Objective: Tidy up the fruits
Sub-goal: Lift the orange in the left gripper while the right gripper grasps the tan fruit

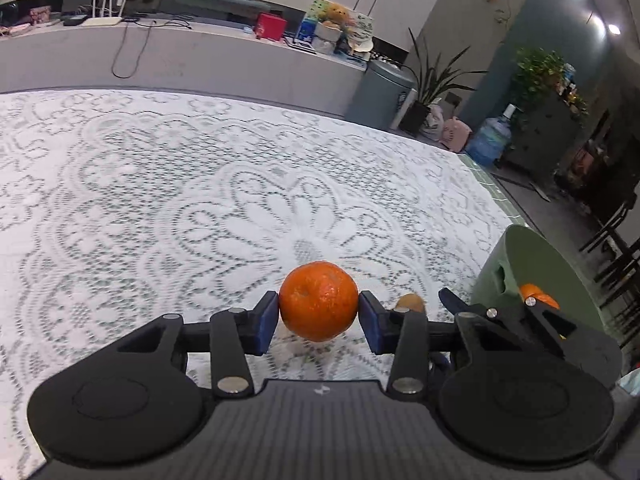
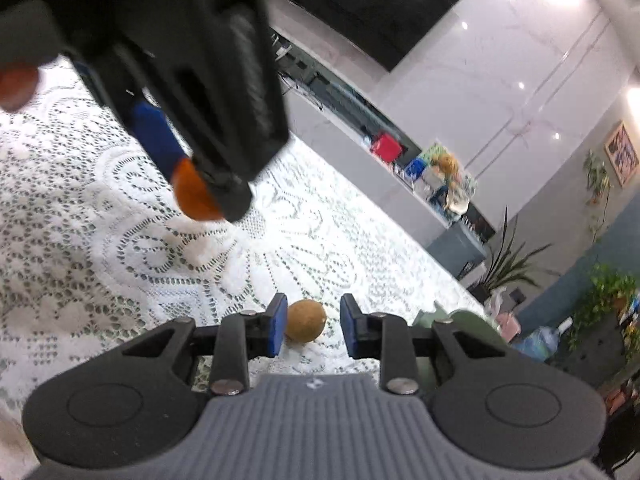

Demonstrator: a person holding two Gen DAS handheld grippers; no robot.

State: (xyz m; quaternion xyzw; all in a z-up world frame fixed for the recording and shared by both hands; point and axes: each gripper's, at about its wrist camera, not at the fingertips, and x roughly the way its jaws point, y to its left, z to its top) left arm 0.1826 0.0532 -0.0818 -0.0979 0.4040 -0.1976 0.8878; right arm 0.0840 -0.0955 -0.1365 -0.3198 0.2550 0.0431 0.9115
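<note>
The left gripper point(image 1: 318, 312) clamps a round orange tangerine point(image 1: 318, 300) above the lace-covered counter point(image 1: 160, 200). The right gripper point(image 2: 313, 330) stands narrowly parted around a small brown kiwi point(image 2: 306, 320), near the green bucket point(image 1: 536, 264) at the counter's right edge.

Orange mandarin point(image 1: 319, 300), white lace tablecloth point(image 1: 160, 184) — floral pattern, green bucket point(image 1: 516, 256), brown kiwi point(image 2: 305, 320)

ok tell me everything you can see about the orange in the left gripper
The orange is round and bright orange, with a glossy, dimpled peel and a small stem dimple facing the camera. It looks whole and unpeeled. The left gripper clamps it between its blue pads, one on each side, and it appears lifted just above the white lace tablecloth. A small brown fruit lies behind it to the right, near a green container.
</note>
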